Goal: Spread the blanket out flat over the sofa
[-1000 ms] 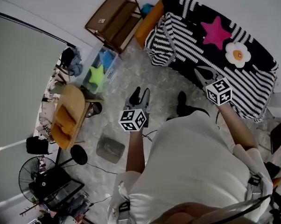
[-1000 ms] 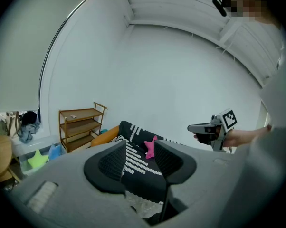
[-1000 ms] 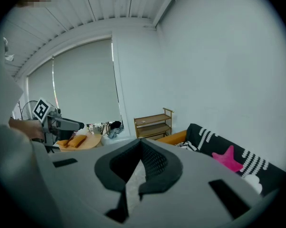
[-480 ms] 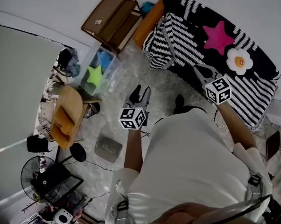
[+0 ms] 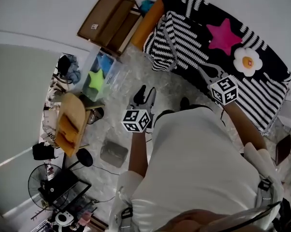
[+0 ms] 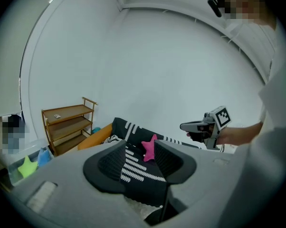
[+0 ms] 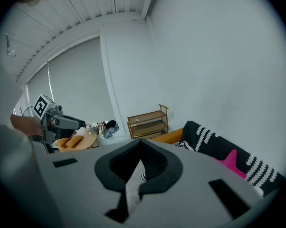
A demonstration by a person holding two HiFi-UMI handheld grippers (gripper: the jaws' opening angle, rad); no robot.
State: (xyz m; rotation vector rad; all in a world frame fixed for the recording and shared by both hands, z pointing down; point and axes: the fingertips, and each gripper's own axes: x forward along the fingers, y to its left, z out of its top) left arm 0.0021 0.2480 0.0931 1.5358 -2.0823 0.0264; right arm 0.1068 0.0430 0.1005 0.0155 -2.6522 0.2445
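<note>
The black-and-white striped blanket (image 5: 232, 66) with a pink star (image 5: 224, 33) and a white flower lies over the orange sofa (image 5: 146, 23), bunched in folds at its left end. My left gripper (image 5: 144, 95) hangs open over the floor in front of the sofa, holding nothing. My right gripper (image 5: 204, 72) hovers above the blanket's front part, jaw tips together with nothing between them. In the left gripper view the blanket (image 6: 133, 165) shows beyond the open left gripper (image 6: 140, 151). The right gripper view has the right gripper (image 7: 141, 144) and the blanket (image 7: 214, 139) to its right.
A wooden shelf (image 5: 107, 21) stands left of the sofa. Beside it is a clear bin (image 5: 99, 74) with a green star. Farther left are a wooden stool (image 5: 70, 122), a fan (image 5: 44, 185) and a grey box (image 5: 113, 153) on the marble floor.
The view has shifted a little. The right gripper has drifted slightly up toward the sofa; the left has barely moved. The blanket lies as before.
</note>
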